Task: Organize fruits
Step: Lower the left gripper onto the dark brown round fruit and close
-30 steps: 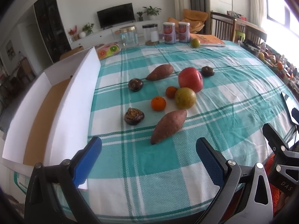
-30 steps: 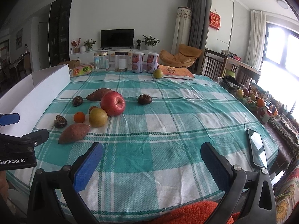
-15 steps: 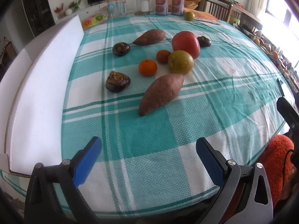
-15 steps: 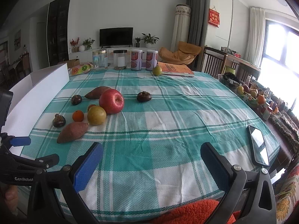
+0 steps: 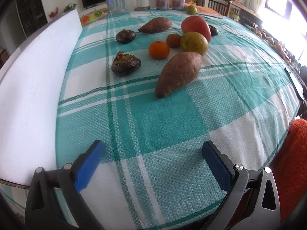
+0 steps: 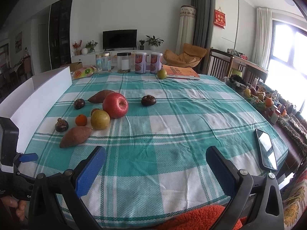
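A reddish-brown tapered sweet potato (image 5: 179, 72) lies on the teal checked tablecloth (image 5: 163, 118) beside a small round orange mandarin (image 5: 158, 49). The left gripper (image 5: 152, 160) and right gripper (image 6: 155, 165) both gape wide, holding nothing.

On the tablecloth (image 6: 172, 134), a sweet potato (image 6: 75, 136) is placed nearest, with a tangerine (image 6: 81, 120) and an apple (image 6: 115, 105) behind it. A box (image 6: 44, 94) is set along the left, a phone (image 6: 265, 149) at the right edge.
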The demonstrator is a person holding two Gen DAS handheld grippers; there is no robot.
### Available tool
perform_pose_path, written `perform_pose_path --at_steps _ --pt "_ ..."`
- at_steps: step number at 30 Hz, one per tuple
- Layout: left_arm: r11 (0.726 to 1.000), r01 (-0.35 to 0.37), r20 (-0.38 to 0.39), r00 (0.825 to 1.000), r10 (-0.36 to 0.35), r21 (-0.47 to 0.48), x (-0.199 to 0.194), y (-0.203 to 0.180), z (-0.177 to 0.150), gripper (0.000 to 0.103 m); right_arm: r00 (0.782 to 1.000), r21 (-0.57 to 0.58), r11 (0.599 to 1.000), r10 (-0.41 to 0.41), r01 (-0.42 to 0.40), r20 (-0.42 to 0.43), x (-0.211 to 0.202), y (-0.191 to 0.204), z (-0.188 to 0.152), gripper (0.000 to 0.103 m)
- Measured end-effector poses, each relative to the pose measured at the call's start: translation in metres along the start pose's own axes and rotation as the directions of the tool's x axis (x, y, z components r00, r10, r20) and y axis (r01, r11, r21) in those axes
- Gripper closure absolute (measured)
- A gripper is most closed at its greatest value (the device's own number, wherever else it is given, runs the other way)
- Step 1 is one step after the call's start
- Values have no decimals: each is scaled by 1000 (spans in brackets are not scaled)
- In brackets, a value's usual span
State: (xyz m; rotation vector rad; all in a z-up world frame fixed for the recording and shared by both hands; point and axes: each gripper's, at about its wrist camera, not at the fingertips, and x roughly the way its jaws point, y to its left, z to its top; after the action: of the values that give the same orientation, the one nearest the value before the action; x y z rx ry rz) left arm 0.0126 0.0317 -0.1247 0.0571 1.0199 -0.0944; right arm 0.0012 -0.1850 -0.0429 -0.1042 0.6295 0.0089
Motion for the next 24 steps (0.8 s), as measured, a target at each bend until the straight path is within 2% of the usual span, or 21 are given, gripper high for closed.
perform_pose_path --at_steps 2,5,9,12,15,24 --pt "998 38 -14 999 -39 -49 1 9 11 3 1000 -4 1000 0 0 0 0 1 0 0" --pt "975 158 40 987 -153 -159 -7 28 30 3 1000 -11 1000 0 0 10 -2 2 -1 0" --pt "954 208 94 977 -192 -214 -9 40 64 3 1000 -15 1000 -1 1 14 -2 4 -1 0" --pt "952 187 122 979 -161 -243 -1 48 82 4 1000 -13 1000 -2 2 20 -3 4 -1 0" --pt "954 154 115 985 -128 -258 13 55 91 4 1000 -15 1000 -1 1 29 -5 4 -2 0" --pt "975 75 73 995 -61 -208 40 57 99 4 1000 -9 1000 7 -6 21 -4 2 -3 0"
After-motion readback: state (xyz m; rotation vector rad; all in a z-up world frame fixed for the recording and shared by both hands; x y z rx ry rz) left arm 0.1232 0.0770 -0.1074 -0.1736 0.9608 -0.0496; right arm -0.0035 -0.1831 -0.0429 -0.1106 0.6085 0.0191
